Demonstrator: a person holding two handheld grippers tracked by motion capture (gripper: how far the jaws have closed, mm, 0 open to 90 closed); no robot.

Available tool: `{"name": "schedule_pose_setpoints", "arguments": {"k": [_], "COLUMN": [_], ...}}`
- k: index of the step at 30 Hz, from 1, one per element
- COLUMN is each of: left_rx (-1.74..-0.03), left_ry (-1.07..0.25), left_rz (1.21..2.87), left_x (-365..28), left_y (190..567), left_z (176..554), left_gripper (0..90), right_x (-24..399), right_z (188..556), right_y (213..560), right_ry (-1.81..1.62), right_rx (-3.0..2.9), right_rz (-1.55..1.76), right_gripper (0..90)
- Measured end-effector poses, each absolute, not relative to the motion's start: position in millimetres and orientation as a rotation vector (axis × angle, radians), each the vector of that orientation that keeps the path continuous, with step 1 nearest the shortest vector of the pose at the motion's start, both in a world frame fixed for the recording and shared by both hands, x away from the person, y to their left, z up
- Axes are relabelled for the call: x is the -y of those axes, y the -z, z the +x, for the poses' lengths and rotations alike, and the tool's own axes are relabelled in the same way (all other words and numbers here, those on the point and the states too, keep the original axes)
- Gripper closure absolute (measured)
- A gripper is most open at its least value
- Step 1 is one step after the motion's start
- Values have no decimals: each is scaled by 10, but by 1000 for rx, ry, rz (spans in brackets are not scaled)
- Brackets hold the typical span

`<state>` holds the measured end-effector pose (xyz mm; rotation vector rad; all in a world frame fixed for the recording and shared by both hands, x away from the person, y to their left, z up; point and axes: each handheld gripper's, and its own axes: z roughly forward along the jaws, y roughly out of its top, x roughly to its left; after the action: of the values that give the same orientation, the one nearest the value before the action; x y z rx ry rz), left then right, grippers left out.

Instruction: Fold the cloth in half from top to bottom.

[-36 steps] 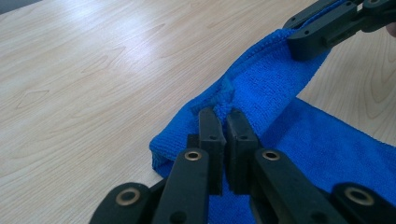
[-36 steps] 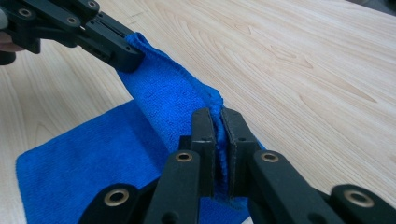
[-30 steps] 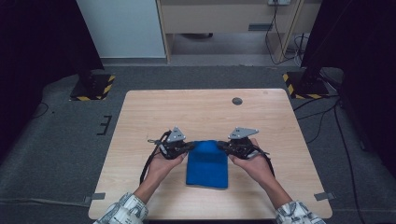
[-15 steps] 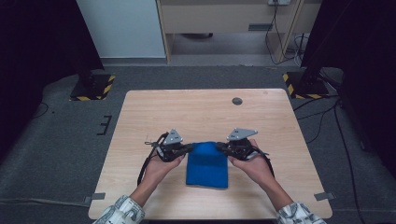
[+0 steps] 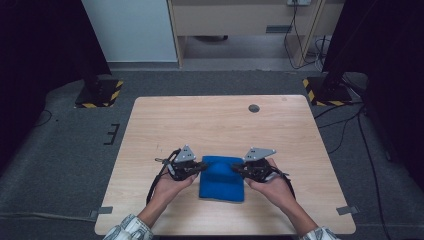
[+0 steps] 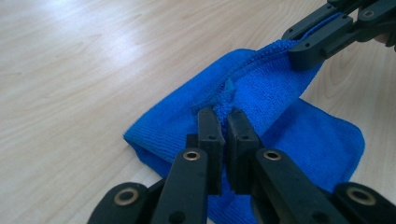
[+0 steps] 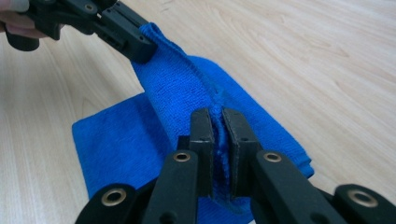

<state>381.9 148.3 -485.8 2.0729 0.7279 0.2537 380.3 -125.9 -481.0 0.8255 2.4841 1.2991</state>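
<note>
High view: your left gripper (image 5: 204, 165) and right gripper (image 5: 234, 167) each pinch far edge of folded blue microfibre cloth (image 5: 221, 181) on light wooden table (image 5: 210, 120).

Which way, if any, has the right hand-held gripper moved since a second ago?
Yes: the right hand-held gripper has slid slightly toward the table's near edge, away from the dark round hole.

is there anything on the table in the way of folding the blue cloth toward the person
Nothing visible. Both the left gripper and the right gripper are already shut on the far edge of the blue microfibre cloth, and the light wooden table around it is bare; only a small dark round spot sits far off.
</note>
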Motion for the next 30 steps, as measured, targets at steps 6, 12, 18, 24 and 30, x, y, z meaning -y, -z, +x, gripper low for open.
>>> {"name": "schedule_pose_setpoints", "arguments": {"k": [6, 12, 18, 24, 30], "left_rx": [-722, -725, -714, -699, -693], "left_ry": [-250, -217, -191, -176, -155], "left_rz": [2092, 2091, 2108, 2122, 2120], "left_x": [-1480, -1494, -1486, -1492, -1566], "left_y": [4922, 4956, 5001, 5036, 5033], "left_z": [3766, 3738, 3680, 3583, 3491], "left_gripper": [855, 841, 804, 751, 665], "right_x": [1245, 1239, 1253, 1261, 1249], "right_z": [3752, 3725, 3684, 3604, 3487], "right_y": [4889, 4943, 4989, 5041, 5015], "right_ry": [-1271, -1254, -1246, -1236, -1252], "right_rx": [-2509, -2533, -2547, -2583, -2614], "right_rz": [819, 812, 820, 817, 815], "right_gripper": [827, 821, 813, 765, 656]}}
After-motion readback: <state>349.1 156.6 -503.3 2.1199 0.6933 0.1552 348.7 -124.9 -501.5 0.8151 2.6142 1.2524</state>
